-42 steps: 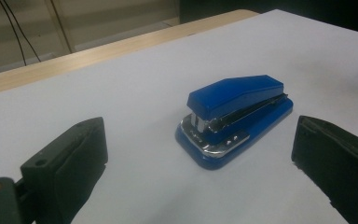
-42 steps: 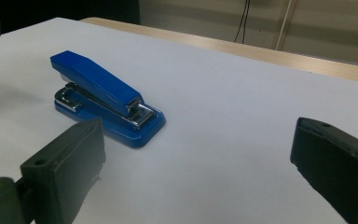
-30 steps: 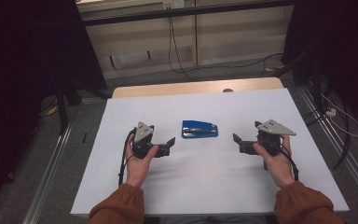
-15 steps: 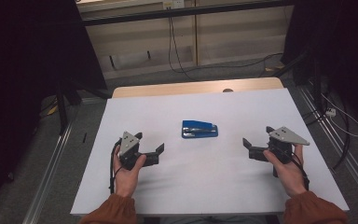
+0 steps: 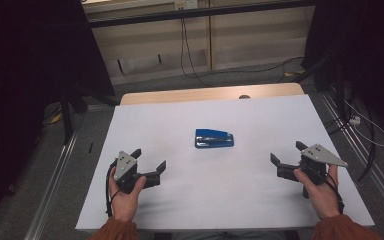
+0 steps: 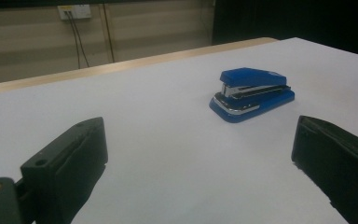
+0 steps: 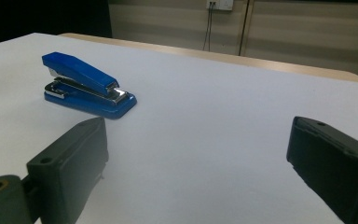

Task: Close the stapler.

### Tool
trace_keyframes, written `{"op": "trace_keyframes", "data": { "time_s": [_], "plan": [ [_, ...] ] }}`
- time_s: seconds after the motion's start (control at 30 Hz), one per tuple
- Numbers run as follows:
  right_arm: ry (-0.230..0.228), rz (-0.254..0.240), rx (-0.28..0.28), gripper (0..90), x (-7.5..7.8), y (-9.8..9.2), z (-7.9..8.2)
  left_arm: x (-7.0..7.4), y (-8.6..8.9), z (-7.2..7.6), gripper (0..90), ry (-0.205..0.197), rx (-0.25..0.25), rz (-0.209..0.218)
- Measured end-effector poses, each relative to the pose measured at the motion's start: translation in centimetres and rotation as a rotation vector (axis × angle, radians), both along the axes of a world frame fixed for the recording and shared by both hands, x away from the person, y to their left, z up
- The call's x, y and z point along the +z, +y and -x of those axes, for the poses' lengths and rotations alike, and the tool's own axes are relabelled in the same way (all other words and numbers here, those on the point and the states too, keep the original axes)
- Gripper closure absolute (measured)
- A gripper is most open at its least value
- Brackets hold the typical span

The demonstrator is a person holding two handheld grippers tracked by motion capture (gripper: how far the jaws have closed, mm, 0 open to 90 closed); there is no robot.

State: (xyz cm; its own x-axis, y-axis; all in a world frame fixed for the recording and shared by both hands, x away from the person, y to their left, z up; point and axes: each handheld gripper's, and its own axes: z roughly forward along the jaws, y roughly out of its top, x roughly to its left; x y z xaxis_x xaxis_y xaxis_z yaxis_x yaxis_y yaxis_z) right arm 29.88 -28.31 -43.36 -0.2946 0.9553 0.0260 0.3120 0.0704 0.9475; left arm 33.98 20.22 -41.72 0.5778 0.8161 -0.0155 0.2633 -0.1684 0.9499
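Smooth white table [image 5: 230, 200], glossy blue wedge-shaped stapler [image 5: 214, 138]

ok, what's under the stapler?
The blue stapler sits flat on the white sheet covering the table, with nothing else visible beneath it. The patch directly under its base is hidden.

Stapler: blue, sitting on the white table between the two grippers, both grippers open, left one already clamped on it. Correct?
Not quite. The left gripper isn't clamped on the stapler; the high view shows it open and well apart from the stapler, over the white table. The rest holds: the stapler is blue and sits between the grippers, and the right gripper is open too.
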Motion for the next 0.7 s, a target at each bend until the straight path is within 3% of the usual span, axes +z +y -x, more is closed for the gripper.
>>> {"op": "trace_keyframes", "data": {
  "time_s": [0.17,0.3,0.37,0.6,0.7],
  "plan": [
    [-0.005,-0.001,-0.016,4.1,0.0,-0.2,0.7,-0.1,0.7,0.7,3.6,0.011,0.008,-0.004],
    [-0.008,-0.006,-0.023,4.0,0.0,-0.5,1.3,-0.2,0.9,1.3,4.1,0.006,-0.017,-0.032],
    [-0.013,-0.005,-0.029,3.7,0.0,-0.7,1.7,-0.2,1.1,1.7,4.2,0.016,-0.02,-0.024],
    [-0.003,-0.01,-0.045,3.0,-0.3,-0.9,2.6,-0.2,2.6,2.9,4.1,0.027,0.062,-0.02],
    [0.006,-0.011,-0.048,2.9,-0.6,-1.2,3.2,-0.4,2.5,2.9,4.1,0.024,0.058,-0.027]
  ]
}}
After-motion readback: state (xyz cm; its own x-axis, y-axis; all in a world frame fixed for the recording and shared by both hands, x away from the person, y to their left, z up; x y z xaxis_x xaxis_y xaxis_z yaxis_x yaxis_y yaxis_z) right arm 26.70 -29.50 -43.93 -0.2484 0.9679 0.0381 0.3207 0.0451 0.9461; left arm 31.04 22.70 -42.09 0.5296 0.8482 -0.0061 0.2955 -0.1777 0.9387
